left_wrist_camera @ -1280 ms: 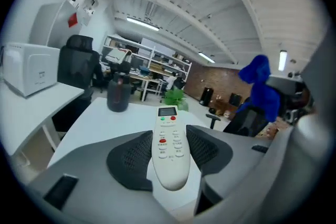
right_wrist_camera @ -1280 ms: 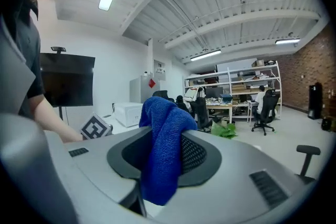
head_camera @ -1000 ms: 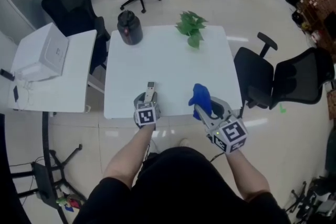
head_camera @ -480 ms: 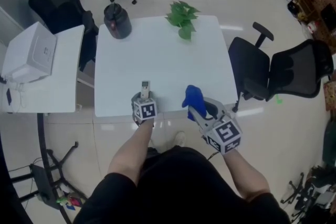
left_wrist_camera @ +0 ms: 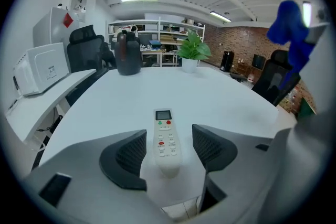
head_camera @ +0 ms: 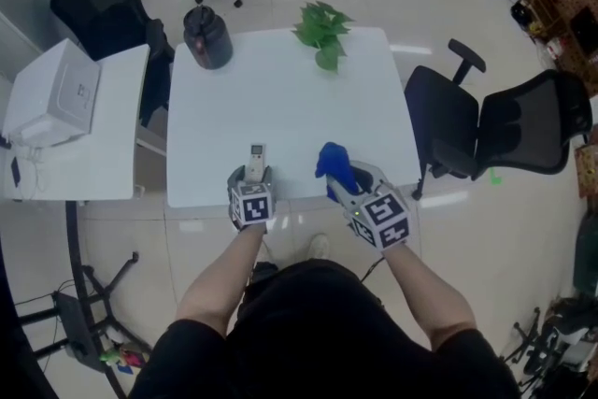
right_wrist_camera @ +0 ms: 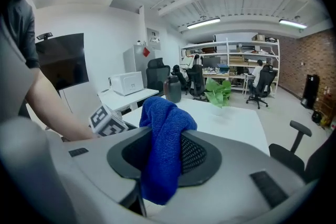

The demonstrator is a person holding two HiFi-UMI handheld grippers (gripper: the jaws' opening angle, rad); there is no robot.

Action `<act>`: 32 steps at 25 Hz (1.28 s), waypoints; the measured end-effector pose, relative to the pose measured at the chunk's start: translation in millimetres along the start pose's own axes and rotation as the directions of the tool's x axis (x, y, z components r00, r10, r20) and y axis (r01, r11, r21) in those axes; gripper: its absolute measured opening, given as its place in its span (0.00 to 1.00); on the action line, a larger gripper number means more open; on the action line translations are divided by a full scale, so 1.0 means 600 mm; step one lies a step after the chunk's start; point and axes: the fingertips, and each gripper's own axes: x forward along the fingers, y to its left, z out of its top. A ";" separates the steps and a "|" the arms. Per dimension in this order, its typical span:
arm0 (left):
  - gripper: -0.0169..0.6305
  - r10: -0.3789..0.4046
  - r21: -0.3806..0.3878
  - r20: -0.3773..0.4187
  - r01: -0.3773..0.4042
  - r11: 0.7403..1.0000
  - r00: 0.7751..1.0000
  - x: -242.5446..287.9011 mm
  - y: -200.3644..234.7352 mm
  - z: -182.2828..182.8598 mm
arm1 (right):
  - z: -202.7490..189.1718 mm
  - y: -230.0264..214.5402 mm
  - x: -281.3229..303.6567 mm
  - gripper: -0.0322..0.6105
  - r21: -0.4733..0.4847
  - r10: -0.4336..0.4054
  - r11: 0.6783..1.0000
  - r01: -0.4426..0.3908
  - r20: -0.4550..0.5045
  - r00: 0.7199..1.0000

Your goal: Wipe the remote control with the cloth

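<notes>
One slim white remote on table; bunched blue cloth, perhaps microfibre.

Remote on table, near front edge, left of centre. Cloth to its right. Jug far-left corner, plant far edge. Side desk left of table, chairs right.

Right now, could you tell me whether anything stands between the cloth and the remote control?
Nothing visible does. The remote lies on the table between the jaws of the left tongs, which have just been opening. The blue cloth, clamped in the right tongs, hangs to its right, with only bare tabletop between.
</notes>
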 end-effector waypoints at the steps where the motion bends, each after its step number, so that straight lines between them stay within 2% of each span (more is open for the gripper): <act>1: 0.45 -0.013 -0.007 0.011 0.013 1.000 1.000 -0.014 0.001 0.002 | -0.012 -0.007 0.018 0.25 -0.004 -0.007 1.000 0.007 -0.030 1.000; 6: 0.45 -0.069 -0.025 0.066 0.071 0.997 0.995 -0.095 0.005 0.020 | -0.102 -0.039 0.123 0.26 -0.075 -0.051 0.997 0.037 -0.207 0.977; 11: 0.45 -0.106 0.036 0.121 0.102 0.994 0.987 -0.162 -0.007 0.054 | -0.179 -0.065 0.208 0.26 -0.151 -0.076 0.988 0.024 -0.349 0.934; 14: 0.45 -0.116 0.075 0.140 0.107 0.992 0.983 -0.184 -0.012 0.066 | -0.188 -0.078 0.234 0.26 -0.209 -0.098 0.978 0.018 -0.384 0.918; 18: 0.45 -0.123 0.104 0.149 0.108 0.989 0.981 -0.191 -0.015 0.070 | -0.225 -0.073 0.255 0.28 -0.179 -0.066 0.984 -0.016 -0.444 0.894; 23: 0.45 -0.135 0.121 0.151 0.117 0.986 0.979 -0.184 -0.019 0.075 | -0.237 -0.072 0.261 0.36 -0.138 -0.049 0.990 -0.016 -0.459 0.887; 25: 0.45 -0.146 0.133 0.163 0.125 0.983 0.976 -0.186 -0.025 0.084 | -0.228 -0.074 0.249 0.44 -0.121 -0.046 0.993 -0.010 -0.450 0.892; 27: 0.45 -0.165 0.148 0.185 0.139 0.979 0.969 -0.195 -0.032 0.099 | -0.201 -0.073 0.222 0.45 -0.104 -0.050 0.995 0.009 -0.400 0.915; 30: 0.45 -0.215 0.178 0.230 0.176 0.968 0.949 -0.220 -0.049 0.130 | -0.118 -0.056 0.158 0.45 -0.104 -0.069 0.994 0.045 -0.239 0.969; 32: 0.45 -0.264 0.215 0.259 0.211 0.954 0.929 -0.243 -0.066 0.153 | -0.065 -0.017 0.114 0.45 -0.094 -0.035 0.995 0.021 -0.147 0.989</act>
